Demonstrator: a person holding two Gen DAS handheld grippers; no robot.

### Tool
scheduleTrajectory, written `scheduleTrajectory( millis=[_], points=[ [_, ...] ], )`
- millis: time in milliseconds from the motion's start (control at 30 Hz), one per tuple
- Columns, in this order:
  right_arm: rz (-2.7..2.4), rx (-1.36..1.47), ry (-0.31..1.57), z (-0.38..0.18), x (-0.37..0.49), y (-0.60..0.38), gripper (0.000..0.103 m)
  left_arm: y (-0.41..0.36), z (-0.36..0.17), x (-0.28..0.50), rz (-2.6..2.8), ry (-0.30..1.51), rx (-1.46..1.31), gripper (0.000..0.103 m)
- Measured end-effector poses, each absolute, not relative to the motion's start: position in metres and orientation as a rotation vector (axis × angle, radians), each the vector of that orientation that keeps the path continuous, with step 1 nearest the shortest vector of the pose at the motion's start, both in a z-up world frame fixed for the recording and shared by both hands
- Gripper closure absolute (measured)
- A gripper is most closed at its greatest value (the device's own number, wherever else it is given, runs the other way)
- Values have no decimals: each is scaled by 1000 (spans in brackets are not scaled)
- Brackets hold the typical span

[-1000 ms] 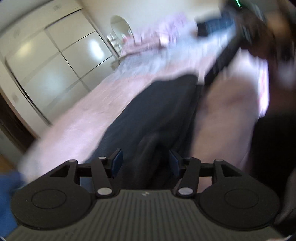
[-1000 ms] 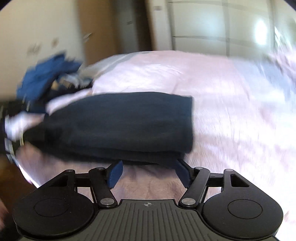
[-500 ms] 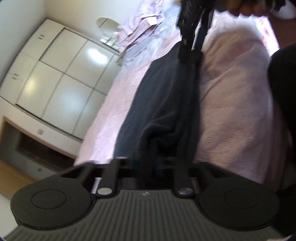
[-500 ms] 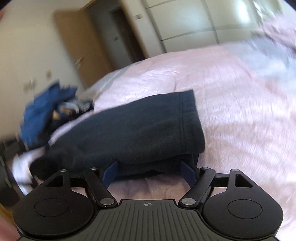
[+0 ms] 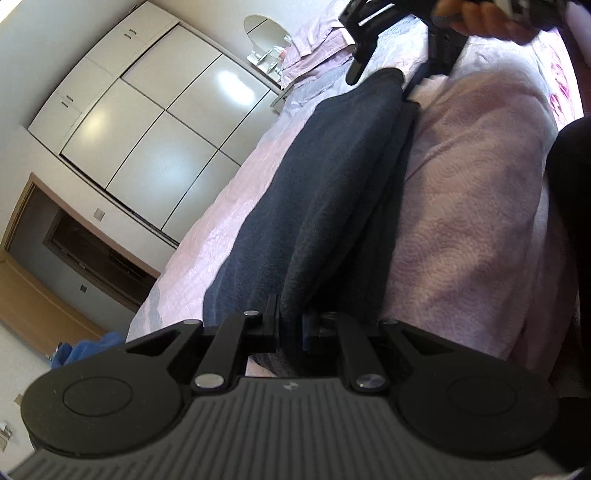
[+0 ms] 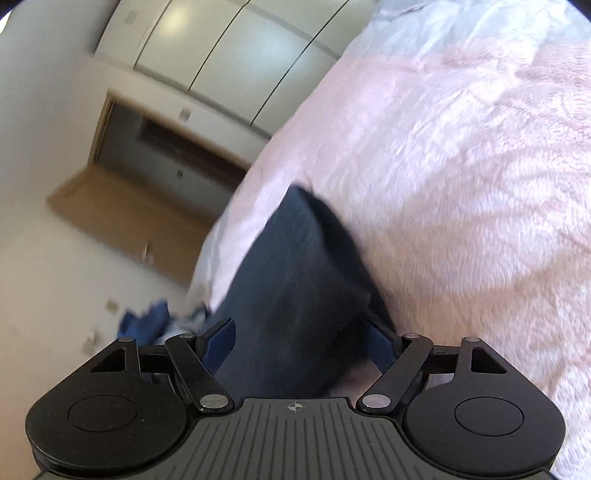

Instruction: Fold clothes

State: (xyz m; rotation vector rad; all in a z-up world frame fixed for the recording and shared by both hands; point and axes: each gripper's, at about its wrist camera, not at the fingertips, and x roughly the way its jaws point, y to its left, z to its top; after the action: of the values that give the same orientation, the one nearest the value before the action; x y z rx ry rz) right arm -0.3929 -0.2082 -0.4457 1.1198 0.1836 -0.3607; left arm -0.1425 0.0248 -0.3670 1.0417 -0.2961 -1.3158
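Note:
A long dark navy garment (image 5: 332, 184) lies folded lengthwise on the pink bed cover (image 5: 480, 203). My left gripper (image 5: 290, 328) is shut on a bunched fold at its near end. At the garment's far end, the left wrist view shows the right gripper (image 5: 388, 74) held by a hand (image 5: 480, 22). In the right wrist view, that end of the garment (image 6: 295, 277) sits between the jaws of my right gripper (image 6: 299, 336). Those jaws stand wide and are closing. Its blue pads (image 6: 221, 332) flank the cloth without clearly pressing it.
White wardrobe doors (image 5: 147, 122) and a wooden doorway (image 5: 74, 240) stand beyond the bed. A heap of blue clothes (image 6: 144, 317) lies past the bed's end. Pillows (image 5: 317, 48) sit at the head. A person's dark-clad leg (image 5: 569, 221) is beside the bed.
My left gripper closed from open onto the garment's fold and sank lower. My right gripper rolled and pushed forward, so the garment's end now lies between its jaws.

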Motion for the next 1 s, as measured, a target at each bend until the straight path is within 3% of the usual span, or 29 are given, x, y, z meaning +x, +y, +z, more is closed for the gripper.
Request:
scheduleTrajectory(
  millis=[67,300,500,533,600,633,667,1000],
  points=[
    [-346,1100,174,-435,-387,-217,81,28,-369,-144,-1305,-288,1037,95],
    [-281,866,231,-387,-349,-236,81,24,-369,-148,-1271,-249,1047,95],
    [-366,917,287,-424,-371,-236,80,30,-365,-148,-1305,-247,1065,95],
    [-370,948,270,-428,-380,-236,80,31,-363,-146,-1314,-241,1063,95],
    [-394,1000,229,-435,-397,-232,59,34,-361,-143,-1328,-227,1059,94],
    [-413,1020,206,-437,-406,-230,31,34,-360,-143,-1331,-221,1055,94],
    [-434,1030,181,-438,-415,-227,13,34,-360,-142,-1335,-214,1050,94],
    [-411,1040,228,-452,-387,-218,12,37,-359,-137,-1357,-182,1004,94]
  ],
)
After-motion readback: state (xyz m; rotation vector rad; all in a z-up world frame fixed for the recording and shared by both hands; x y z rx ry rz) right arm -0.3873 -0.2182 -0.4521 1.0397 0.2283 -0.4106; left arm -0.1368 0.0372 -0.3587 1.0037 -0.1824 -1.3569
